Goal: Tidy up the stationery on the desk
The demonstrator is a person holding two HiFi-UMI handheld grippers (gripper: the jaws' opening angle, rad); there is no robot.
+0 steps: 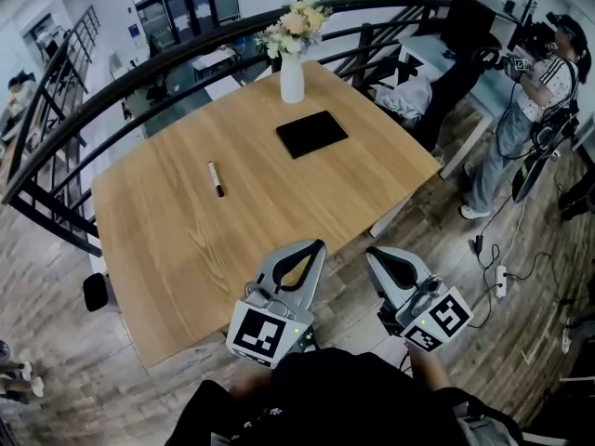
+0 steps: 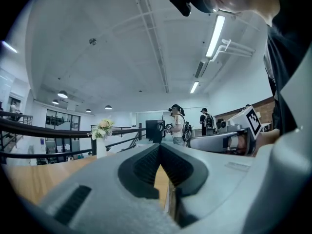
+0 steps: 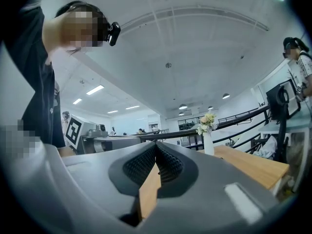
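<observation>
While the grey left gripper [image 1: 317,244] and right gripper [image 1: 373,253] hang by the wooden tabletop's [image 1: 186,249] near edge, jaws pressed together, empty, a white black-capped marker [image 1: 215,178] lies toward its left edge.

Matt pale wooden desk [image 1: 186,240]; smooth white vase [image 1: 292,78].

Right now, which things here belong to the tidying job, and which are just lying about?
Belongs to the job:
- marker pen on the desk
- flat black pad
- left gripper and right gripper, both shut, holding nothing

Just there:
- vase of flowers
- black railing
- person standing at far right
</observation>
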